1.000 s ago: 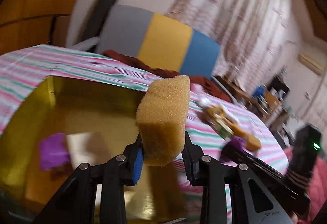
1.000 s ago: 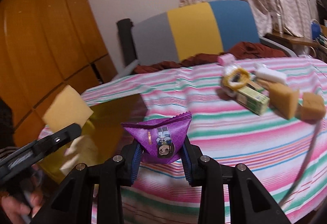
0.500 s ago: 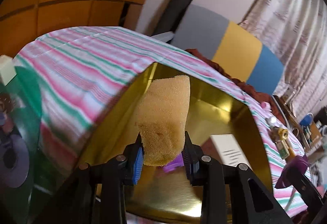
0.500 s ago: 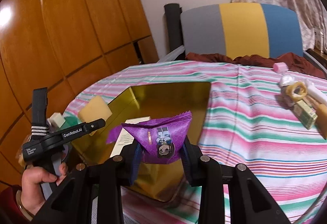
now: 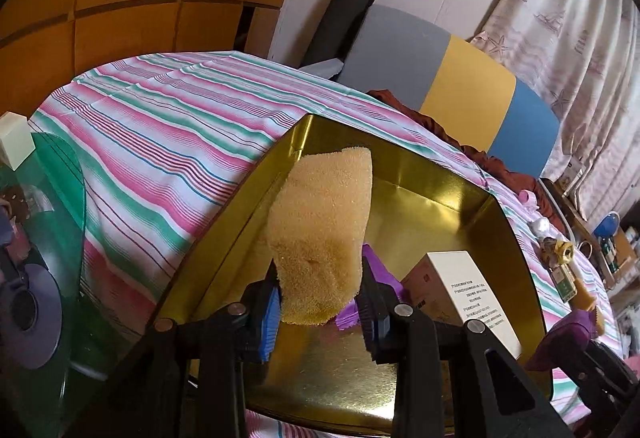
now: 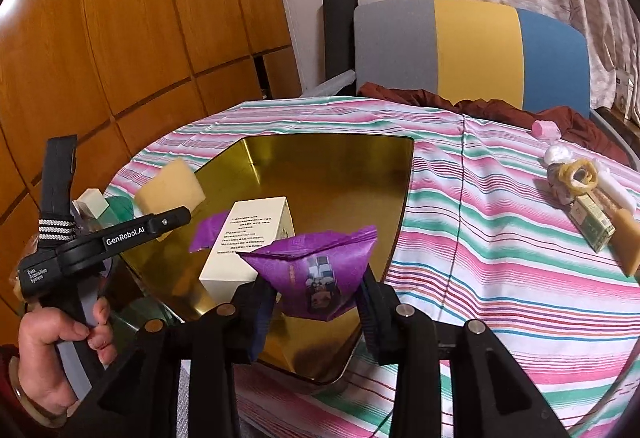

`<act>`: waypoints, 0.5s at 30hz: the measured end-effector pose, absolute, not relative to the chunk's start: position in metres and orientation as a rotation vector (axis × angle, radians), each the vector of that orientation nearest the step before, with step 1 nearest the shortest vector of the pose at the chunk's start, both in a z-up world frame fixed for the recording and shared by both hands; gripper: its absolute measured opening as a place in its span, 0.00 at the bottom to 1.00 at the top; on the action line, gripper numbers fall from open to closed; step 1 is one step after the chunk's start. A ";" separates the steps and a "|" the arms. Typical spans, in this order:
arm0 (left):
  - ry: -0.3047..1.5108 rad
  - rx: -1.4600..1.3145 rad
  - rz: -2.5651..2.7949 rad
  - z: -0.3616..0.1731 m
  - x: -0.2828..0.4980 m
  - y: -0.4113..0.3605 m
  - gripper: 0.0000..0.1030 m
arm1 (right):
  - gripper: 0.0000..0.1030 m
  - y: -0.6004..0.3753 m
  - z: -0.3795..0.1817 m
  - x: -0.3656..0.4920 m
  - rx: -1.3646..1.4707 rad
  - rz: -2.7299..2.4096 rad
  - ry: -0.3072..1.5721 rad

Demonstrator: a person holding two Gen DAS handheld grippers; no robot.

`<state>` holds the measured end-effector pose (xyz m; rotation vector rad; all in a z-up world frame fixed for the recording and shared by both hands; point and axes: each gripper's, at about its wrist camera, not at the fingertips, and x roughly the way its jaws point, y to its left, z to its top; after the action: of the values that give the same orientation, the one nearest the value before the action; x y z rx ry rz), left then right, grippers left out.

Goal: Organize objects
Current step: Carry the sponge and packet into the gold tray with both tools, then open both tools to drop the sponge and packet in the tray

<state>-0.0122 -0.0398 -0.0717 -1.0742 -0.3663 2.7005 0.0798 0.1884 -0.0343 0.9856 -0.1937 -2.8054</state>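
Since half a second ago we have carried both grippers closer over the gold tray (image 6: 400, 174), so the white box (image 6: 256, 238) inside it now shows small printed lines too fine to read. Our left gripper (image 5: 320, 302), marked "GenRobot.AI" and "Data Acquisition System", grasps the sponge (image 5: 324, 234), long axis pointing to 12 o'clock. Our right gripper (image 6: 320, 298) pinches the purple packet (image 6: 316, 266), stretched 9 to 3 o'clock above the tray's near edge.

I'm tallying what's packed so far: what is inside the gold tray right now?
Inside the gold tray lie a white box and a purple packet partly tucked behind it. Anything beneath the box is hidden. The sponge and purple pouch are gripped above it.
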 end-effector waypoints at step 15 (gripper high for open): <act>-0.324 -1.071 2.737 -0.071 -0.006 -0.039 0.33 | 0.44 0.199 -0.036 0.081 0.980 -2.822 -0.272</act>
<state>-0.0057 -0.0392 -0.0708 -1.0712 -0.3238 2.7366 0.0808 0.1992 -0.0359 0.9800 -0.2724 -2.8219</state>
